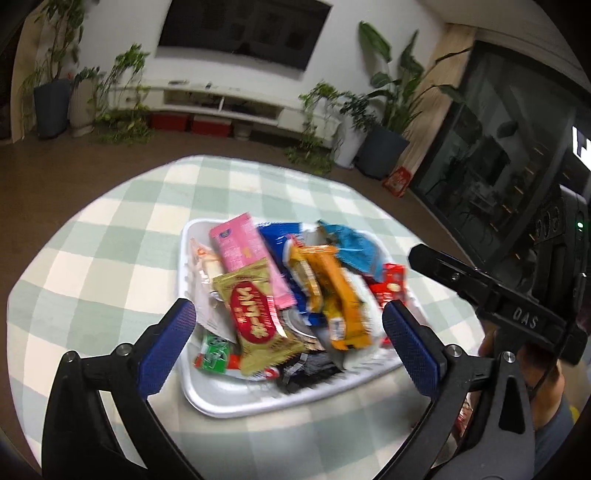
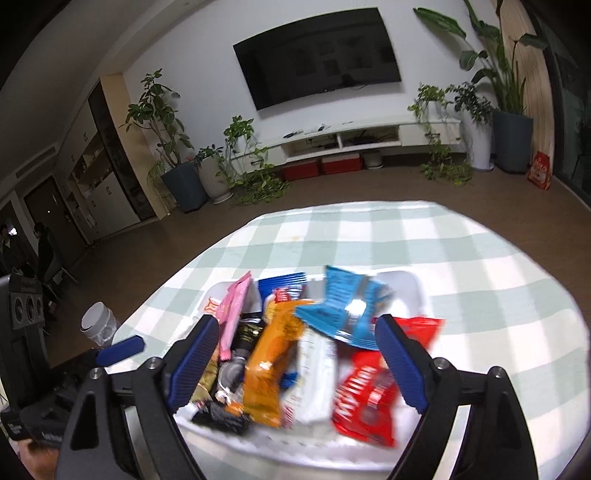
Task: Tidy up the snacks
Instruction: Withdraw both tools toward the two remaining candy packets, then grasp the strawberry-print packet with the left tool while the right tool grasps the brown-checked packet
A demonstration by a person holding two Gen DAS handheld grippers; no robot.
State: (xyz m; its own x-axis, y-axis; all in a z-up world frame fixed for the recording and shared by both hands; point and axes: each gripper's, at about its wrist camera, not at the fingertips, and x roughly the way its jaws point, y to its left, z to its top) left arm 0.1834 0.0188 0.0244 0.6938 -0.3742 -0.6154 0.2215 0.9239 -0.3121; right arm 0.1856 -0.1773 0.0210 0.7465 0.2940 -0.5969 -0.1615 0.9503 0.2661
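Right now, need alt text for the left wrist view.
A white tray piled with wrapped snacks sits on a green-and-white checked tablecloth, seen between the open blue-padded fingers of the left hand-held gripper, which holds nothing. The right hand-held gripper reaches in from the right; a wall TV and potted plants stand behind.

Dim room, bright-lit tablecloth [image 1: 110, 229]; snacks [image 2: 295, 354] motion-blurred; strong fisheye bending, dark corners.
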